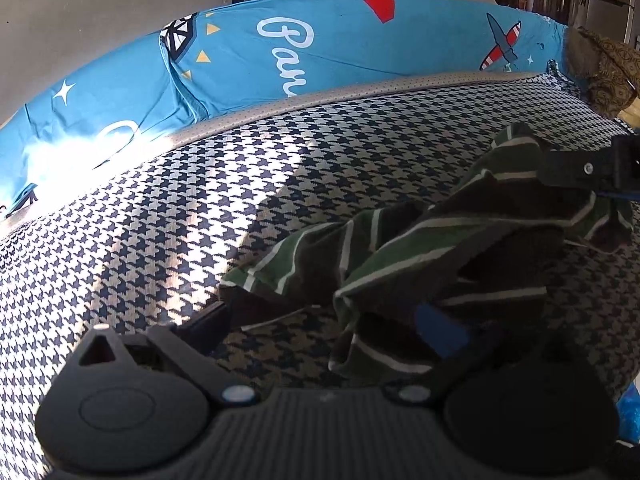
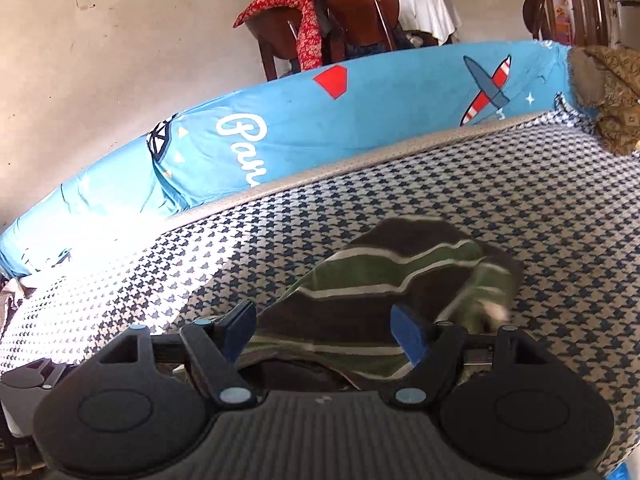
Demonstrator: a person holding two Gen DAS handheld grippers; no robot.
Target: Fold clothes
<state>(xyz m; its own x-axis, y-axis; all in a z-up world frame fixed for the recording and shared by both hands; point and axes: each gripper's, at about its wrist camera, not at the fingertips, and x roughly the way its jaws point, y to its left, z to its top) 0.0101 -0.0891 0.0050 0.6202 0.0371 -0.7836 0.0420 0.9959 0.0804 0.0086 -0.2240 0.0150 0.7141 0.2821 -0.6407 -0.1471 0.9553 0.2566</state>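
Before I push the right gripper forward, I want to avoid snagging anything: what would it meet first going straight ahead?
The green striped garment. It already lies between the open fingers of the right gripper, so the gripper would run into its bunched cloth before the houndstooth bed cover. Depth is hard to judge.

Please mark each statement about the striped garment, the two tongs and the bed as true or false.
1. The garment has green and dark stripes. True.
2. It lies folded in a neat square. False: it is bunched and partly lifted.
3. The right tongs stand open around the cloth. True.
4. The mattress cover is plain white. False: it has a houndstooth pattern.
5. The blue sheet behind shows an aeroplane. True.
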